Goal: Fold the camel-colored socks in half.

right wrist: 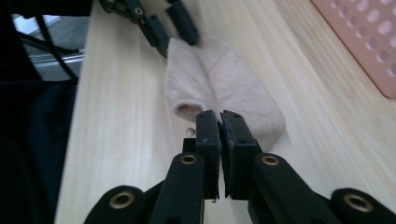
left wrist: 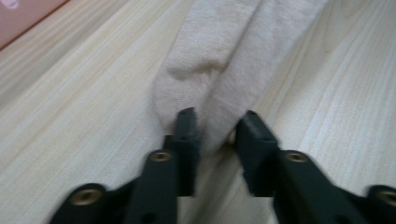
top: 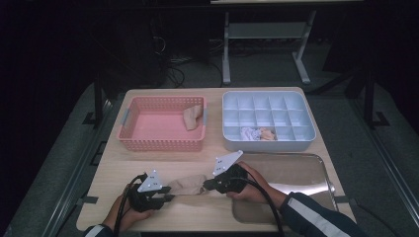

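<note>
- The table [top: 118, 173] was the stage, and everything hung on the beige sock [top: 190, 184] lying flat near its front edge, in front of the pink basket [top: 160, 143].
- Right of the sock sat the steel tray [top: 296, 168], with the white compartment box [top: 269, 143] behind it; a crumpled bundle [top: 257, 133] lay in one front cell of that box, too small to make out. A second beige piece [top: 192, 117] leaned at the basket's right wall.
- The sock's long axis ran side to side across the table, one end toward each hand. That was the relation the next move looked to turn on: each gripper had its own end, neither needing to cross over.
- The right gripper [right wrist: 220, 122] sat at the sock's right end, jaws pressed together on the fabric edge, a firm pinch.
- The left gripper [left wrist: 215, 122] sat at the sock's left end, jaws part-way closed with the fabric [left wrist: 224, 60] bunched between them; the left pad touched cloth, but whether the right pad pressed on it was hard to judge.
- In the right gripper view, the far jaws of the left gripper [right wrist: 161, 28] straddled the sock's other end.
- Blurred or hidden: the sock's middle in the high view sat in shadow between the hands, and which end was toe or cuff stayed uncertain there.
</note>
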Demonstrator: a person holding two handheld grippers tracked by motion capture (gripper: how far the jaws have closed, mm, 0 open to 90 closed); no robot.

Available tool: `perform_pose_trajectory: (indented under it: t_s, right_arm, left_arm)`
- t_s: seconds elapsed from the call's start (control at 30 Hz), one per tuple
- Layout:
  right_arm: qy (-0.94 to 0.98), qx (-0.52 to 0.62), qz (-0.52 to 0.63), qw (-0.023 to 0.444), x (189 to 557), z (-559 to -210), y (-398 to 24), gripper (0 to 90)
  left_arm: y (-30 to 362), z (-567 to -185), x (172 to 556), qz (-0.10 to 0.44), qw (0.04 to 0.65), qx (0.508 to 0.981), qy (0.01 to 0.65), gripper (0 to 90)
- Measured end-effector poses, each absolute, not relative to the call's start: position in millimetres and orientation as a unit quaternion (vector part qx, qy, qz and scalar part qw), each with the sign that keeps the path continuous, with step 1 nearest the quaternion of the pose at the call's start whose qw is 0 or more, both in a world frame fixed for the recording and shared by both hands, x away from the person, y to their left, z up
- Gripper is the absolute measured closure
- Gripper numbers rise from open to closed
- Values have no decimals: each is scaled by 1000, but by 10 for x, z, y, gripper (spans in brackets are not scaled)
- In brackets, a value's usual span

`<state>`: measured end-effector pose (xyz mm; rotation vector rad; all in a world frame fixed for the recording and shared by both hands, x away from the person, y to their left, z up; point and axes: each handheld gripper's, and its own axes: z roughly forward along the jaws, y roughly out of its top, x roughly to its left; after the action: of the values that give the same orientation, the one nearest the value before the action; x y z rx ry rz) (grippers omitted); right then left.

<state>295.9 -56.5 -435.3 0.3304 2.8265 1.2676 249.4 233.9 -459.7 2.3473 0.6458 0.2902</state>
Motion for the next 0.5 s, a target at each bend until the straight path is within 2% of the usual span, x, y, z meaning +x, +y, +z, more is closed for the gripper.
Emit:
perform_pose_trajectory:
  t_s: [0.13, 0.23, 0.33, 0.4, 0.5]
  right_arm:
    - [906, 131, 403, 22, 3014, -4380, -565, 839]
    - [906, 147, 396, 26, 3067, -4405, -577, 801]
    - [901, 138, 410, 23, 3076, -4363, -615, 693]
    - [895, 126, 427, 29, 3043, -4301, -635, 576]
    - [892, 106, 438, 23, 2993, -4230, -643, 457]
  left_arm:
    - [2315, -4566, 2484, 113, 343, 903, 232, 854]
    - [2299, -4500, 2487, 100, 371, 892, 237, 886]
    - [2267, -4437, 2498, 95, 394, 880, 248, 887]
    - [2256, -4400, 2510, 97, 400, 877, 248, 888]
    - [2250, -4361, 2525, 95, 408, 871, 258, 889]
